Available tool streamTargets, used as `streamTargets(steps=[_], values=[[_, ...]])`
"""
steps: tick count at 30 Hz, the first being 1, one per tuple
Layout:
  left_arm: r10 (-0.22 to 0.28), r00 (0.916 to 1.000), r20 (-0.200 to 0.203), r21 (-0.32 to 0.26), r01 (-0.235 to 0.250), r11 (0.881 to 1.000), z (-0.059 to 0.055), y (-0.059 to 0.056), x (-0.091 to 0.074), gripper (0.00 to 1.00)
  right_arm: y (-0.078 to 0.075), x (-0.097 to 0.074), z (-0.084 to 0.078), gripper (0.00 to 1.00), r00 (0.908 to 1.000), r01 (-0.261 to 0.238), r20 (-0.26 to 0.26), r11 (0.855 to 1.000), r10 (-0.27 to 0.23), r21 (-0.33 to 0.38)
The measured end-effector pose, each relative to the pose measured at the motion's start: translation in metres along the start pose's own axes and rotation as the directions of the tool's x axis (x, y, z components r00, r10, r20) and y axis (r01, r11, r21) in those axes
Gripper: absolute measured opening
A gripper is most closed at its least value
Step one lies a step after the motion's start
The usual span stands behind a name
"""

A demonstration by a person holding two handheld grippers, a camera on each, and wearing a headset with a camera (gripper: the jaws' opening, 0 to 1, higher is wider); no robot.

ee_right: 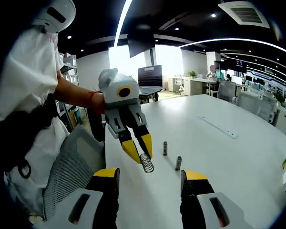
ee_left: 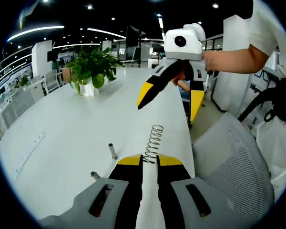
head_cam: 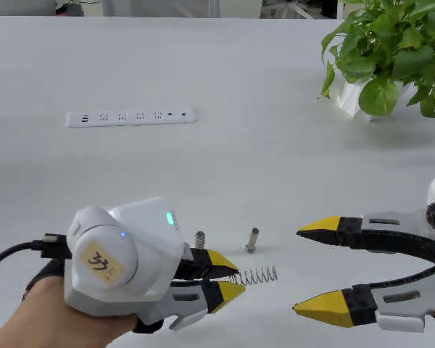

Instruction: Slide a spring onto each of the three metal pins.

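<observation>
left gripper [head_cam: 238, 277] clamped on spring [head_cam: 258, 275]; right gripper [head_cam: 297, 270] spread wide

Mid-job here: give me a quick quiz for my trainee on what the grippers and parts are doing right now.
1. True or false: the right gripper is shut.
2. Which thing does the left gripper hold? A) spring B) screw C) leaf
3. Short answer: how many metal pins stand on the table in the head view?
Key: 1 false, its jaws stand wide apart. 2 A. 3 two.
</observation>
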State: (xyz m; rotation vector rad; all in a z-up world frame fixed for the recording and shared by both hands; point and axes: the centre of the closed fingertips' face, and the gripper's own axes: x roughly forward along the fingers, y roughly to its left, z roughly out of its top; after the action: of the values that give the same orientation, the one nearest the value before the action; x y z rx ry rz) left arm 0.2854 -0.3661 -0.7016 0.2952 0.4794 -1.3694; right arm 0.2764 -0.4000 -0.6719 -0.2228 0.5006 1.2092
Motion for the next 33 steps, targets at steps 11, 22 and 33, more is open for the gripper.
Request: streamTargets(steps=[11,22,33], values=[[0.030,0.9941,0.104,-0.023,-0.028,0.999,0.018,-0.003,-0.021,0.07,0.014,0.019,0.026,0.33,0.9956,-0.088,-0.038,0.994,0.085,-0.068],[0.053,0.9885,0.142,-0.040,-0.048,0.998,0.021,-0.002,-0.032,0.07,0.014,0.026,0.038,0.19,0.9920,-0.117,-0.062,0.987,0.110,-0.107],[0.057,0.9845,0.166,-0.046,-0.050,0.998,0.024,-0.004,-0.036,0.07,0.021,0.027,0.041,0.07,0.9866,-0.148,-0.088,0.981,0.137,-0.127]])
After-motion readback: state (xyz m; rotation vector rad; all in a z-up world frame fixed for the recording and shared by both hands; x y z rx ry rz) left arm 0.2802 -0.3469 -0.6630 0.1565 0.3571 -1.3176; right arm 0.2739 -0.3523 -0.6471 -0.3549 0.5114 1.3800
